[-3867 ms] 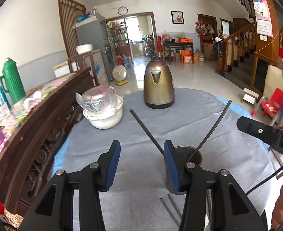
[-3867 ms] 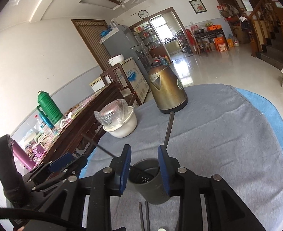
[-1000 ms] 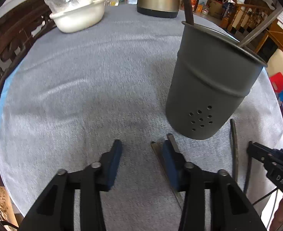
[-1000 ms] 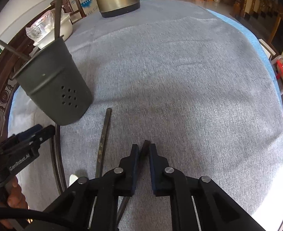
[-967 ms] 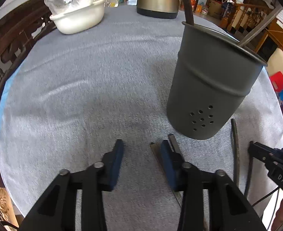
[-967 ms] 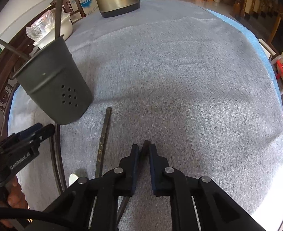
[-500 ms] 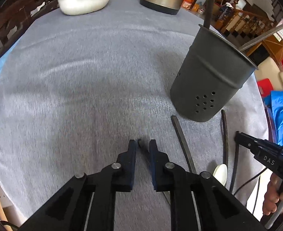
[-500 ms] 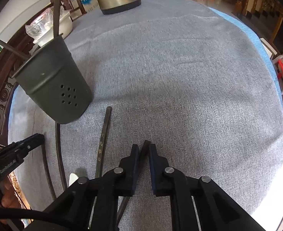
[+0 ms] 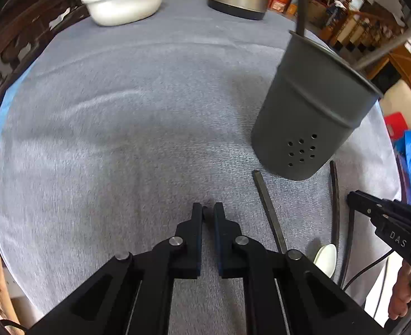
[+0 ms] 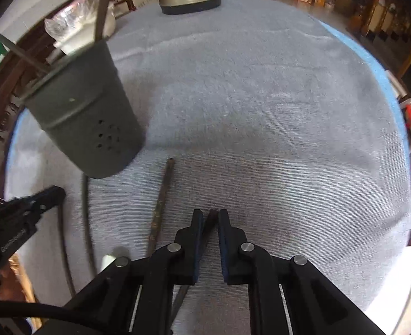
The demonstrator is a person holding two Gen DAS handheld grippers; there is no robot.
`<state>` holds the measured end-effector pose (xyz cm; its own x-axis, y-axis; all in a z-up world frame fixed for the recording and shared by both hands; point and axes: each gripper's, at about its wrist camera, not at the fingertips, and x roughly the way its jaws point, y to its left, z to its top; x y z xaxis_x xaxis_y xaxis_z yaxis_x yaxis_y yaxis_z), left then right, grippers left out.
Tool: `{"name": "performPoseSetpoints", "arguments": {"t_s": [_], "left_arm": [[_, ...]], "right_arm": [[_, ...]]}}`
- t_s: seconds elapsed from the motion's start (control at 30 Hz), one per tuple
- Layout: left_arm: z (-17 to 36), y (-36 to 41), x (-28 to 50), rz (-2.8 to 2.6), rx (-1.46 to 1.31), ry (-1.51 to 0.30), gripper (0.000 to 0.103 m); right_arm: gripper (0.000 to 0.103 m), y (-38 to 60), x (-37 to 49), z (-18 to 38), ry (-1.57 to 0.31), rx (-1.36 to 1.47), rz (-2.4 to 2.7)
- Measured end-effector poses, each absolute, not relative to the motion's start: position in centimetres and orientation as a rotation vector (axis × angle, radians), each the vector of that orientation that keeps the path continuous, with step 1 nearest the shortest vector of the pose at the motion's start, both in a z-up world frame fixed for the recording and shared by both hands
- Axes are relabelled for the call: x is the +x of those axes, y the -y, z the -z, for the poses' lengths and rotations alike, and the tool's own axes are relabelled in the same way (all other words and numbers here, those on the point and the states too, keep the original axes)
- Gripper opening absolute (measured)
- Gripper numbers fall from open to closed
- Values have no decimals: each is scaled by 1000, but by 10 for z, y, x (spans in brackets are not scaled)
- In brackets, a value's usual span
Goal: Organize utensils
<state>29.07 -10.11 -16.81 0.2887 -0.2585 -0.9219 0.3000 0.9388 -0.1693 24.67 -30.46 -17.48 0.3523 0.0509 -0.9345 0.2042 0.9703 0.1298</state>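
grippers (image 9: 208, 209) angled tableward (both pinched)

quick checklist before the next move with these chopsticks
1. Right gripper shut on a chopstick: ok.
2. Left gripper, jaws just closed, holds a chopstick: cannot tell, only a dark tip shows between the pads.
3. Utensil holder upright with room: ok, two sticks inside.
4. Loose chopstick clear of the holder: ok.
5. White spoon not yet stowed: not ok.
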Motion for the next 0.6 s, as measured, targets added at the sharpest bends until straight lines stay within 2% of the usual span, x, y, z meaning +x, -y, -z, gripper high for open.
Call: {"name": "performPoseSetpoints", "arguments": {"t_s": [0.1, 0.6], "left_arm": [[168, 101, 301, 374, 27, -1172, 5], [21, 105, 249, 497, -1, -765, 5]], "right_arm": [[11, 305, 241, 162, -1150, 246, 84], [8, 294, 198, 62, -768, 266, -9]]}}
